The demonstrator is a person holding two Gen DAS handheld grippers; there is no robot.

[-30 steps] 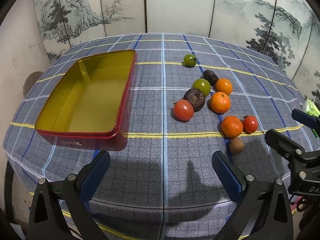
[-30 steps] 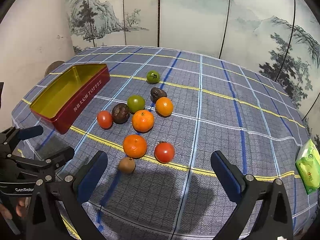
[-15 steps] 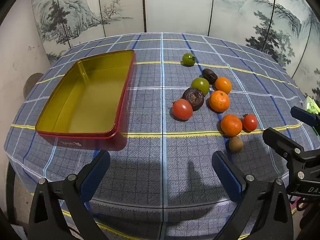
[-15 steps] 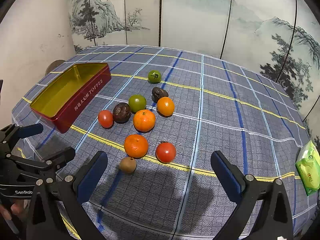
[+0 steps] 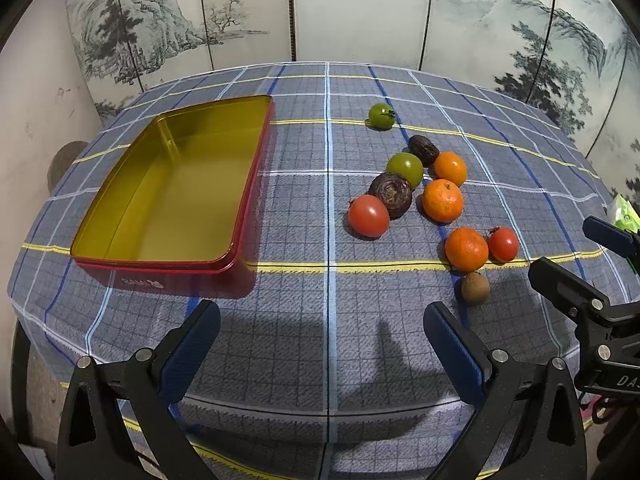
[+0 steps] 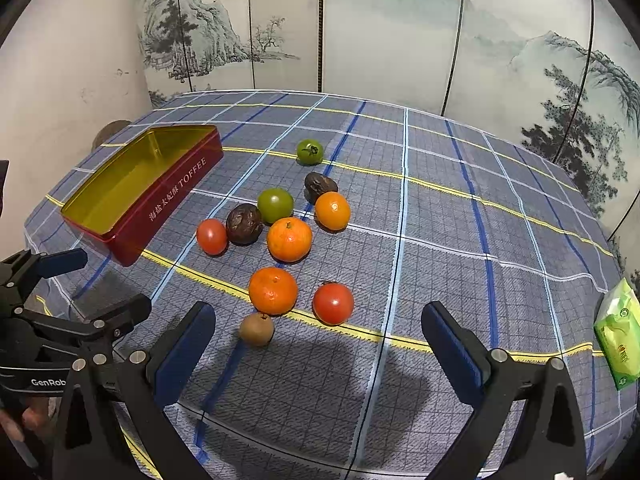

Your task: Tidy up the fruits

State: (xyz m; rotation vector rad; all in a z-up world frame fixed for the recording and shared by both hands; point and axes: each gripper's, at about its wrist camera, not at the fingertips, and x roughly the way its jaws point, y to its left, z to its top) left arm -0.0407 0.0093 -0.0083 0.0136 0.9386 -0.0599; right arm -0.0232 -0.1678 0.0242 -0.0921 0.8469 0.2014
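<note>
Nothing on the table is shifting since a second ago; only the left camera is drifting slightly, so the fruit is sitting a touch lower in its view.

Ahead of both grippers the table (image 5: pixel 280 340), under a blue checked cloth, is filling the view, its near edge cut off behind the fingers. Forward and left of the left gripper (image 5: pixel 320 344) the red tin (image 5: pixel 168 280) is lying with its gold inside bare; its front lettering is in shadow and hard to read, while the right view is showing "TOFFEE" along its side. That gripper is hanging wide apart, gripping nothing.

Forward and right of it the fruit is lying loose in a cluster: three oranges (image 5: pixel 443 200), two red tomatoes (image 5: pixel 368 216), a large green tomato (image 5: pixel 405 168) and a small one (image 5: pixel 382 115) farthest off, two dark wrinkled fruits (image 5: pixel 390 195), the farther one partly hidden behind the green tomato. A small brown fruit (image 6: pixel 256 329) is sitting closest, just ahead of the right gripper's left finger; what kind it is cannot be told.

Equally wide and bare, the right gripper (image 6: pixel 318 344) is hovering over the near cloth. At its far right a green packet (image 6: pixel 618 344) is partly cut off by the frame edge.
</note>
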